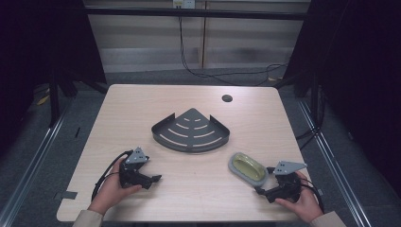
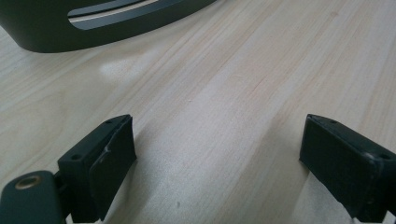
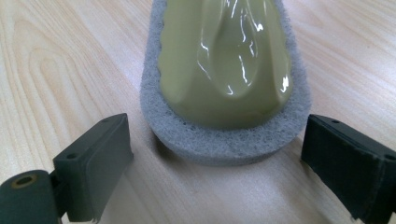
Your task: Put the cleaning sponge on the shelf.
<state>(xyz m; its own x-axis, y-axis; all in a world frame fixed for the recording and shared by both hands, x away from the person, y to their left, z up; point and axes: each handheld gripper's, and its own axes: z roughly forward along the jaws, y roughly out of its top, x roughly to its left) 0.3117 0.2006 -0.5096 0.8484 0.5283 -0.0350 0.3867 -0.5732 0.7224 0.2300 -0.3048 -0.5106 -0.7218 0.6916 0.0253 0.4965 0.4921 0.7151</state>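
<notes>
I see the grey oval sponge with the glossy yellow-green handle near the table's right front corner, just ahead of my right gripper, jaws wide, not touching; left gripper wide too

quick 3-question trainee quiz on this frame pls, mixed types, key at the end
1. True or false: the right gripper is clamped on the scrubbing sponge.
2. What lies at the middle of the table? A) a round bowl B) a dark corner rack with slots C) a cutting board
3. Fill in: the left gripper has its jaws open over bare ____.

Key
1. False. In the right gripper view the jaws stand open on either side of the sponge's near end, pads apart from it.
2. B.
3. Table; nothing lies between the jaws, and the rack sits farther off.
</notes>
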